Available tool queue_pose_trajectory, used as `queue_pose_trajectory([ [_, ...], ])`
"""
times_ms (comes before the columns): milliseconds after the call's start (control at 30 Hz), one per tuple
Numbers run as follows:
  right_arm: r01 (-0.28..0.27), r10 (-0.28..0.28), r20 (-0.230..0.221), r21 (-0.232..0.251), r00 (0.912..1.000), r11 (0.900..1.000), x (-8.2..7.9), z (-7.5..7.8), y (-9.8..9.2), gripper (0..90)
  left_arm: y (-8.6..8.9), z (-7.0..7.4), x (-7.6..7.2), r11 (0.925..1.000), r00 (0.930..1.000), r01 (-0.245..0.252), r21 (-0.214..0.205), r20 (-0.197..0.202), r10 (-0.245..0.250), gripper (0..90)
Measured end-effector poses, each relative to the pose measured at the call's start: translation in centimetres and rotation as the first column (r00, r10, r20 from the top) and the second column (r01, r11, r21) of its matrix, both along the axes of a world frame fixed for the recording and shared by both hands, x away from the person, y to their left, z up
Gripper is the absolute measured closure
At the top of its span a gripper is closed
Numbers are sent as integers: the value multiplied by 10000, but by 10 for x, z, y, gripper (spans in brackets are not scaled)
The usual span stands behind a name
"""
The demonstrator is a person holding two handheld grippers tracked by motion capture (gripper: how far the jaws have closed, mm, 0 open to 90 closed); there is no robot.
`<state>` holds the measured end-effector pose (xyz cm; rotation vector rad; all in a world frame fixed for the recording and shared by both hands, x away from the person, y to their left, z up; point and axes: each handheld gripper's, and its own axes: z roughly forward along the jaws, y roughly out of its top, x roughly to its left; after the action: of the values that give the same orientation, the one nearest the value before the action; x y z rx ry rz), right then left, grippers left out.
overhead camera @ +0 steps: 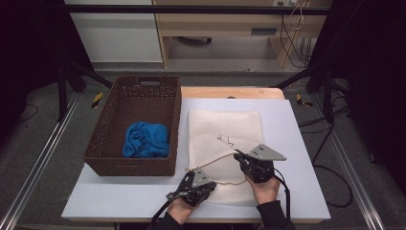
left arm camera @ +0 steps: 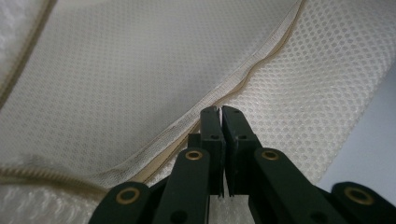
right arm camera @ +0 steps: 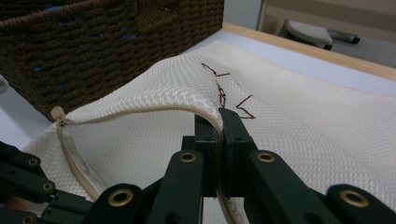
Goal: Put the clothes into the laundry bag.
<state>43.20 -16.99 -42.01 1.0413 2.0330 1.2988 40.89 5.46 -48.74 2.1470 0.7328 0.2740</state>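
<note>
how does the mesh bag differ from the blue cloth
The mesh bag is cream netting with a zip, spread flat on the white board; the blue cloth is solid blue, crumpled inside the brown basket. Both grippers, left and right, pinch the bag's opening; nothing touches the cloth. Both are soft fabric.

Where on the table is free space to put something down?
Bare white table runs right of the mesh bag, and a strip lies before the basket. The near middle is crowded.
</note>
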Motion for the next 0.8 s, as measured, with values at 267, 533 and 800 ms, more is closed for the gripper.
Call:
queue_pose_trajectory([
  [267, -87, 81, 216, 270, 9997, 9996, -1, 6, -1, 869, 0, 1, -1, 9999, 10000, 69, -120, -58, -70, 788],
  [533, 40, -45, 146, 301, 9999, 9995, 0, 4, -3, 870, 13, 35, -16, 9915, 9965, 339, -1258, 807, -238, 619],
  [800, 80, -85, 127, 400, 9999, 9992, -1, 5, -3, 871, 50, 99, -6, 9816, 9771, -354, -1878, 1997, 734, 432],
])
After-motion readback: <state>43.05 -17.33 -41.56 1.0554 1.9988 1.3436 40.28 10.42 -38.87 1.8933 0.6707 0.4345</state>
